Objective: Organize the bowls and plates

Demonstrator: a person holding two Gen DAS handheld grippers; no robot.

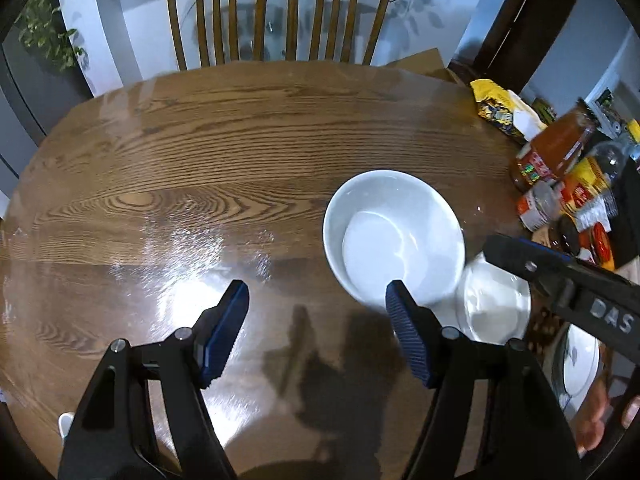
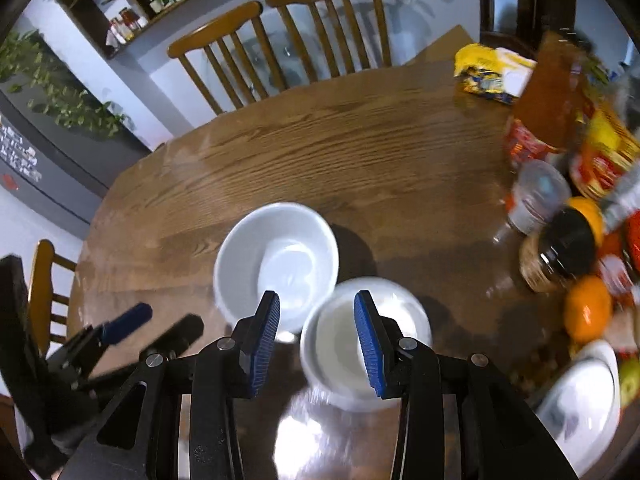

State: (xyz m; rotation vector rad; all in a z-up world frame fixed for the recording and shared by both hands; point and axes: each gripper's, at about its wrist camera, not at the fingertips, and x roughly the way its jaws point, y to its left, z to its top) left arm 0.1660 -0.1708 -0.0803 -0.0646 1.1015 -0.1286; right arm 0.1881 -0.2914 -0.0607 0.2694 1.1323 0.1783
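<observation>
White china is sitting on the wooden counter (image 1: 168, 168): a large bowl (image 1: 394, 236) standing upright near the middle, a smaller bowl (image 2: 366, 340) just beside it on the near right, and a plate (image 2: 580, 396) resting further right at the near edge, close to a crowd of jars, bottles and oranges.

From the left wrist view, the left gripper (image 1: 318, 332) is hanging over bare wood with its fingers (image 1: 408, 332) spread wide and nothing between them; the right-hand finger is only overlapping the large bowl's near rim in the picture, not pinching it.

From the right wrist view, the right gripper (image 2: 316, 336) is hovering over the small bowl with its fingers (image 2: 368, 336) parted and released. One finger is lining up over the bowl's inside and the other beyond its left rim, though motion blur is making it hard to tell whether either is touching.

Judging by this, the step in hand is the approach to the small bowl, probably to nest it in the large one. The next move is calling for the right fingers to straddle the rim squarely, lower, and clench before lifting, while the left gripper is steadying or staying clear.
</observation>
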